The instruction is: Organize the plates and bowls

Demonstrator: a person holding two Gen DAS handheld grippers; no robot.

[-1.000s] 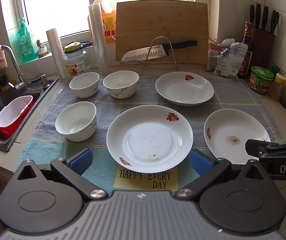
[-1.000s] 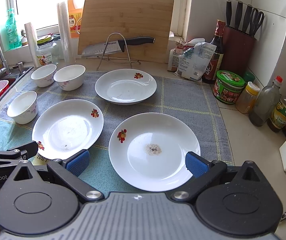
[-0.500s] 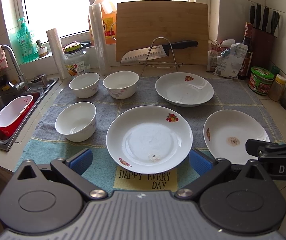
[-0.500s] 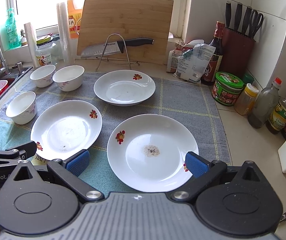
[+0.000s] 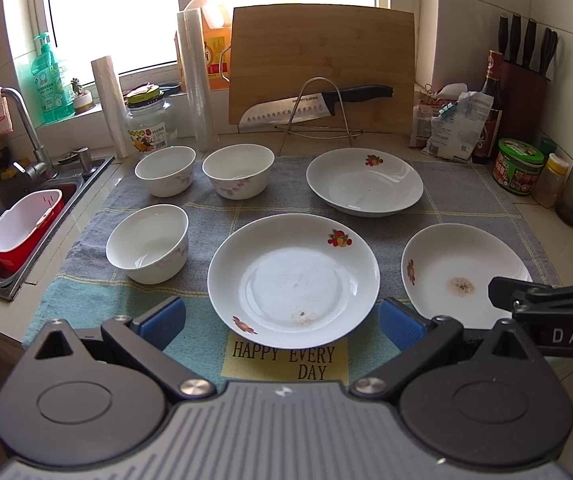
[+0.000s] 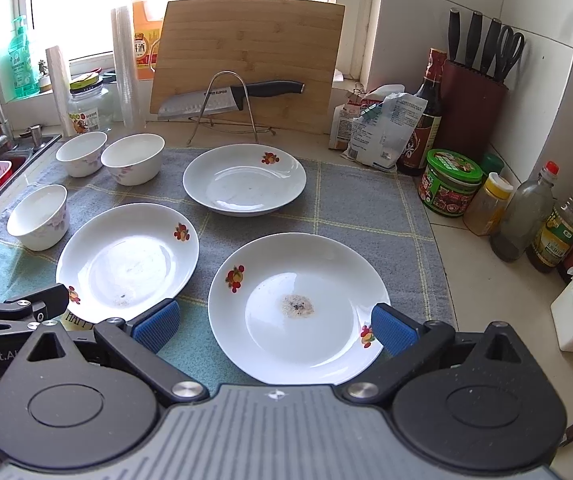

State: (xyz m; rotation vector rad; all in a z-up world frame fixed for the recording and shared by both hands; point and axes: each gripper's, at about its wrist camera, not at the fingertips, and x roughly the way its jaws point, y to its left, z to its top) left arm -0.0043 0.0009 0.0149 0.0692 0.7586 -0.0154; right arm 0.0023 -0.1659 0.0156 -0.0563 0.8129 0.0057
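Plates (image 5: pixel 293 280), bowls (image 5: pixel 147 242) on mat (image 5: pixel 222 216), apart

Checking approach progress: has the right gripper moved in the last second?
Yes. The right gripper has eased forward: the stained plate sits nearer its open jaws, slightly lower against the mat.

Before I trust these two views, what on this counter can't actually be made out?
- Right plate: near rim hidden by the right gripper body, right wrist view.
- Towel: only part of it shows, under the dishes.
- Sink: cut off by the left edge, left wrist view.
- Jar label: too small to read.
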